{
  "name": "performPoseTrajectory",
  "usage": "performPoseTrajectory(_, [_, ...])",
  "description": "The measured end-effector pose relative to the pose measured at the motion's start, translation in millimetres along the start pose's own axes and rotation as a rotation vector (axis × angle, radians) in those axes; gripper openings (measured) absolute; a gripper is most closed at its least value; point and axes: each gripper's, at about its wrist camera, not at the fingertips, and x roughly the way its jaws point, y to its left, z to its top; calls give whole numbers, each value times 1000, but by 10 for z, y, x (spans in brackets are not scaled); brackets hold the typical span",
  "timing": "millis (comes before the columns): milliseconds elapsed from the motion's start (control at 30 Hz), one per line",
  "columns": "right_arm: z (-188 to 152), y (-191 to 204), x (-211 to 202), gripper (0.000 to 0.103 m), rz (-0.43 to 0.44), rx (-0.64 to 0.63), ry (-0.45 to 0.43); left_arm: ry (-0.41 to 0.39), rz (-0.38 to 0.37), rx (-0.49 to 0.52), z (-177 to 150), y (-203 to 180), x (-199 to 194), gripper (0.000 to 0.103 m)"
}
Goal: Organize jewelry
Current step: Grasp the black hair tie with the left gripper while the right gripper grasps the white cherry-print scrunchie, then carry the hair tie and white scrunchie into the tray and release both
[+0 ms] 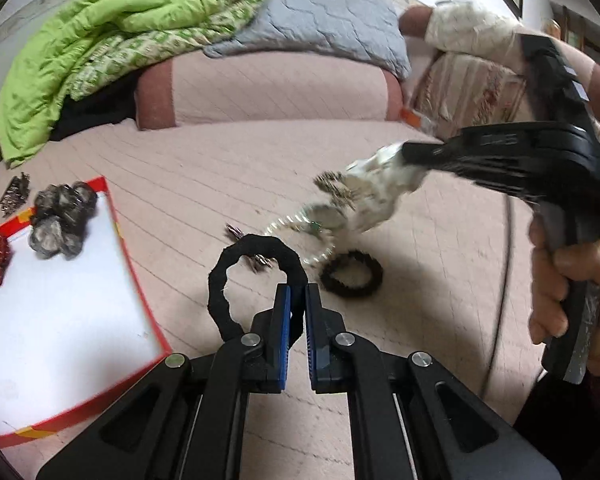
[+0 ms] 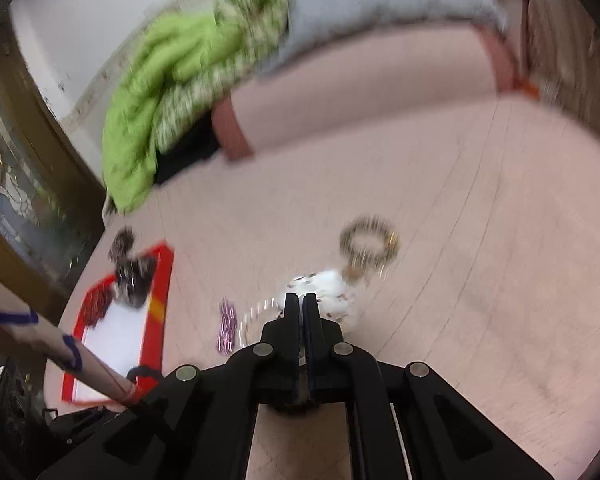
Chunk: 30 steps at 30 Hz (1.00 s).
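Left wrist view: left tool (image 1: 298,296) pinches a black hair tie (image 1: 252,268) over the bed (image 1: 220,184); right tool (image 1: 410,162) grips what may be a white scrunchie (image 1: 380,192).

Pink bed (image 1: 228,184), red tray (image 1: 136,272), scrunchie (image 1: 350,274).

2 blk hair ties (image 1: 256,284), 1 red tray (image 1: 140,280)

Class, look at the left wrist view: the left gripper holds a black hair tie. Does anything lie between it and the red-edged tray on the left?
Nothing visible does. The left gripper is shut on the black hair tie, and only bare pink bedcover lies between it and the red-edged tray. The tray's near white floor is free; a dark scrunchie sits at its far end.
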Motion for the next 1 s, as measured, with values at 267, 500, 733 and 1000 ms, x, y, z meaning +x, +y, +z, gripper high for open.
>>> performPoseTrajectory(267, [88,203,-321,3,91,-63,-173,-79,81,-32,153,190,-130,7])
performPoseTrajectory(500, [45,399,-244,3,124,-108,-162,-83,106,-67,205,345,-122,7])
performPoseTrajectory(733, [-3,480,-176,3,143,-127,-138,-84,125,-68,201,407,-145,7])
performPoseTrajectory(1000, [-59,708,-96,3,188,-167,-113,-83,160,-93,175,546,-194,7])
